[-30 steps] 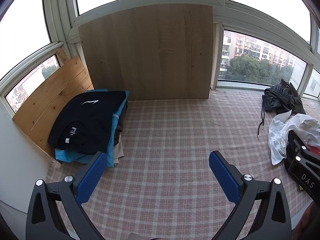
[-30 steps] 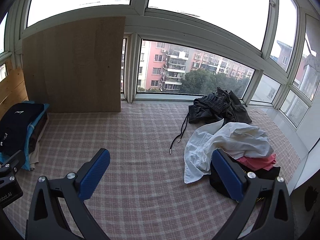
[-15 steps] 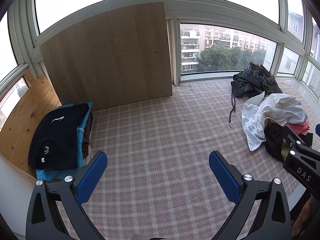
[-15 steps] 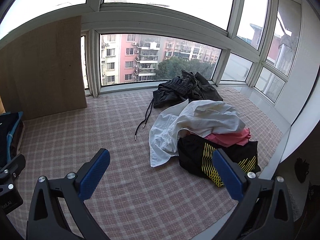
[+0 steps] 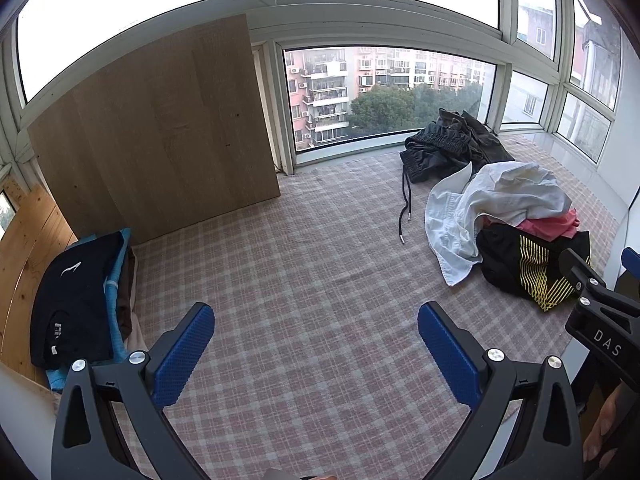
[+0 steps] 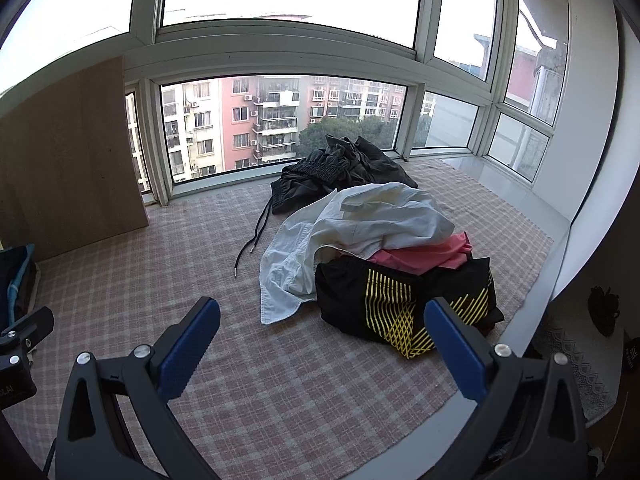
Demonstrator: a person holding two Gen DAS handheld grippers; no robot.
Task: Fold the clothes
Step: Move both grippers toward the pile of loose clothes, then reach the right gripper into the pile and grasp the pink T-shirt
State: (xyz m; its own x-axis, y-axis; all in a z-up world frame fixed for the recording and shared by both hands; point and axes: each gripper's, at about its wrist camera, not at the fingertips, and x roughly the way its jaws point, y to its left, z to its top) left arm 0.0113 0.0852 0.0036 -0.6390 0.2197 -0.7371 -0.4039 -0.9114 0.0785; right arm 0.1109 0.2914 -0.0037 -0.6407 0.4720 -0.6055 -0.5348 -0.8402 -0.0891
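A checked pink-and-grey cloth (image 5: 312, 264) covers the whole window-bay platform and is the largest thing in view; its broad middle lies bare from the near edge up to the window frame (image 5: 360, 148) at the back, and that open stretch sits directly ahead of both tools; the cloth's right edge runs along a pale sill (image 6: 516, 188) below the side panes, and its near right edge drops off beside a white wall (image 6: 580, 160). A tall wooden board (image 5: 160, 132) leans upright against the glass at the back left, its foot resting on the cloth; a second, paler plank (image 5: 24, 240) lines the far left edge. Against that plank lies the folded stack (image 5: 80, 304), a dark top with a white mark uppermost, blue and brown layers under it, well apart from the rest. The unfolded heap fills the right side: a black drawstring garment (image 6: 340, 172) nearest the window, its cord (image 6: 252, 240) trailing onto the open cloth; a white shirt (image 6: 360, 224) crumpled over a pink garment (image 6: 424, 256); black shorts with yellow lines (image 6: 400, 304) nearest, close to the cloth's near right edge. The left gripper (image 5: 316, 344) hangs over bare cloth with its blue pads (image 5: 184, 356) spread wide and nothing between them; the right gripper (image 6: 320, 344) is likewise spread and empty, its right pad just in front of the black shorts, not touching them as far as can be told.
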